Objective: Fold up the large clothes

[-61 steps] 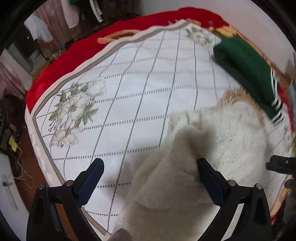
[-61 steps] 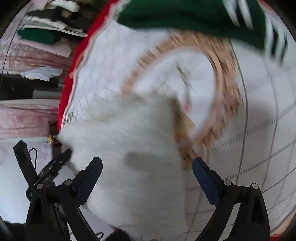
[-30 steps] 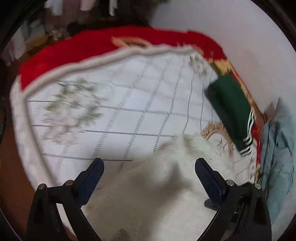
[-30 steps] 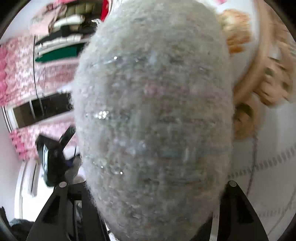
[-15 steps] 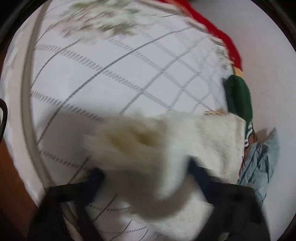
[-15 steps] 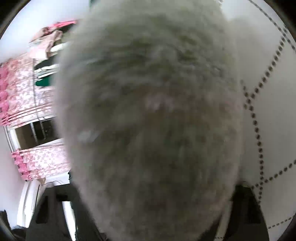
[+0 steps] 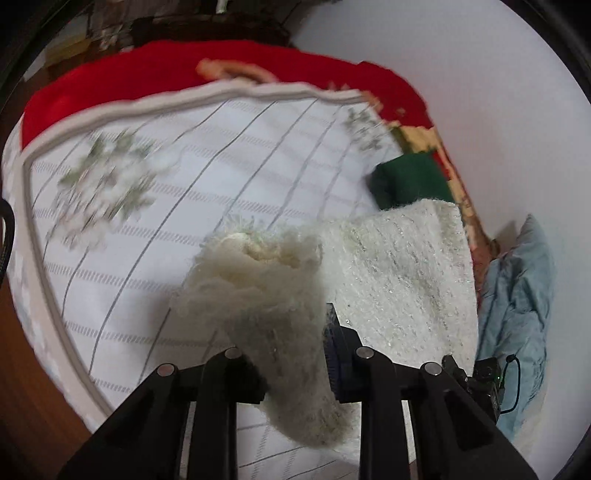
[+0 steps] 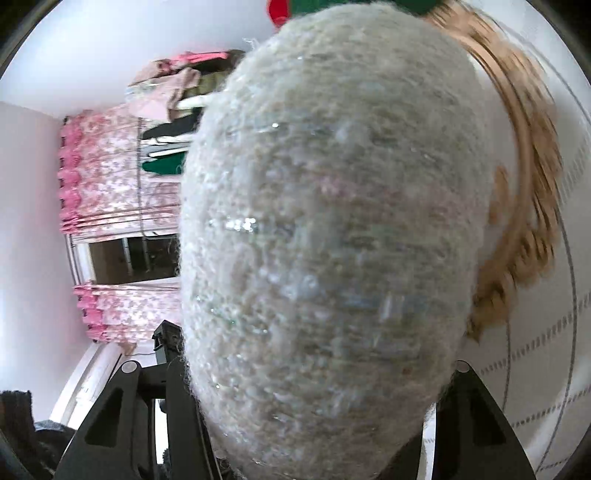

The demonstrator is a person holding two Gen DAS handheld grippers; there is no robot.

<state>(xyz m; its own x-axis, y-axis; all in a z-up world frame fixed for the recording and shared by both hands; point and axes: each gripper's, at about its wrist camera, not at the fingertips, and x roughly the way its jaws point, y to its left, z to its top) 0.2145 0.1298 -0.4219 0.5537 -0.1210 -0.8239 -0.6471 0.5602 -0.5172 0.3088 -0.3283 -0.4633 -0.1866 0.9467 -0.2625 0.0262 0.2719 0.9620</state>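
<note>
Fluffy white garment (image 7: pixel 399 266) partly covers green folded clothing (image 7: pixel 410 179) behind

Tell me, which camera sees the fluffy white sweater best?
The left wrist view. There the fluffy white sweater lies spread on the bed, one bunched part pinched in the left gripper. The right wrist view shows only a blurry fuzzy bulge filling the picture, between the right gripper's fingers.

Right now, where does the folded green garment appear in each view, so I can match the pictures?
Left wrist view: the folded green garment lies at upper right, behind the fluffy white sweater.
Right wrist view: only a green sliver at the top edge, above the sweater.
Shared landmark: the white grid-patterned bedspread.
</note>
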